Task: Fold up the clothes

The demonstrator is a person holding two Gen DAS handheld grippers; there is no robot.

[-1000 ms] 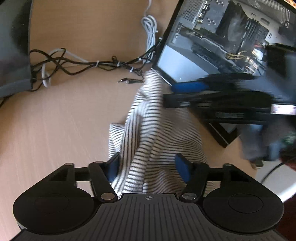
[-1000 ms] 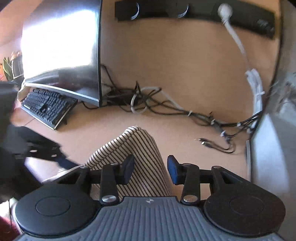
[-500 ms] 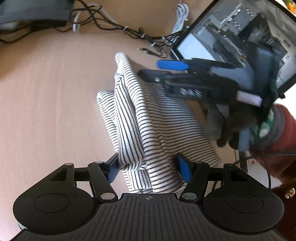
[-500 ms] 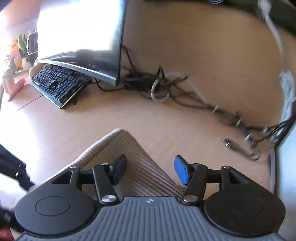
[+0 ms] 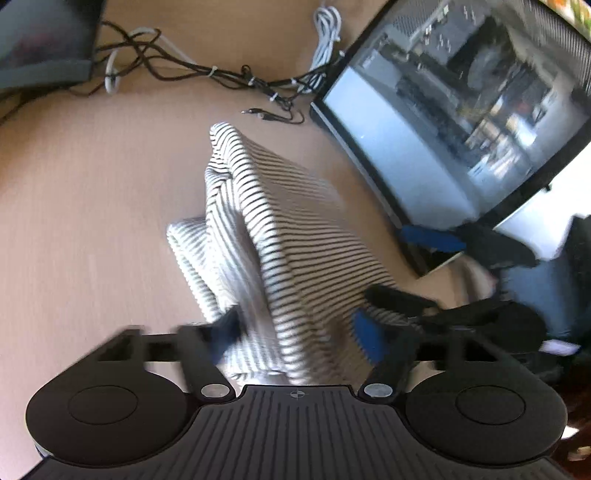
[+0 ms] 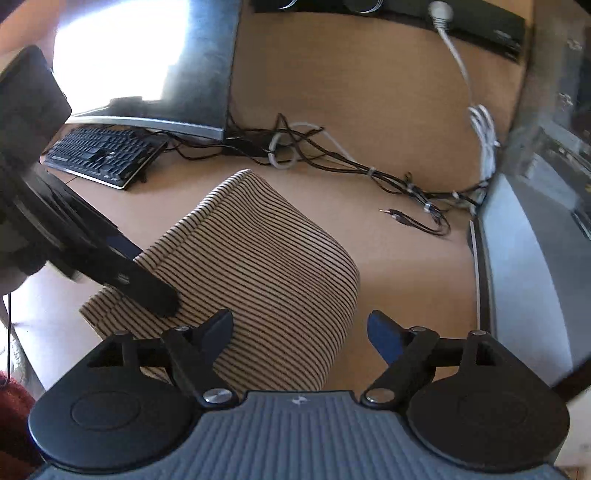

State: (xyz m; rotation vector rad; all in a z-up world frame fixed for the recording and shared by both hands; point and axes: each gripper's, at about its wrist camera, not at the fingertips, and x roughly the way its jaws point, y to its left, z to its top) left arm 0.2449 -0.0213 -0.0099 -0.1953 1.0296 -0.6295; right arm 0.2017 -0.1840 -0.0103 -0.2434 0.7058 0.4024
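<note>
The left gripper has its jaws closing, with the near folds of the striped garment bunched between the fingers; motion blur hides whether the pads already press on the cloth. The right gripper is opening, its jaws wide apart: the left finger lies over the garment's near edge, the right one hangs over bare desk, and neither pad grips anything.

The garment lies folded into a thick, rounded block in the middle of the wooden desk. Just beyond it runs a tangle of black and white cables, one loose plug end lying on the wood between garment and cables. To the garment's right stands a glass-sided computer case, close beside it. To its far left sit a curved monitor and, in front of that, a black keyboard. A black power strip is fixed on the wooden back panel above the cables. Sunlight glares off the monitor.
</note>
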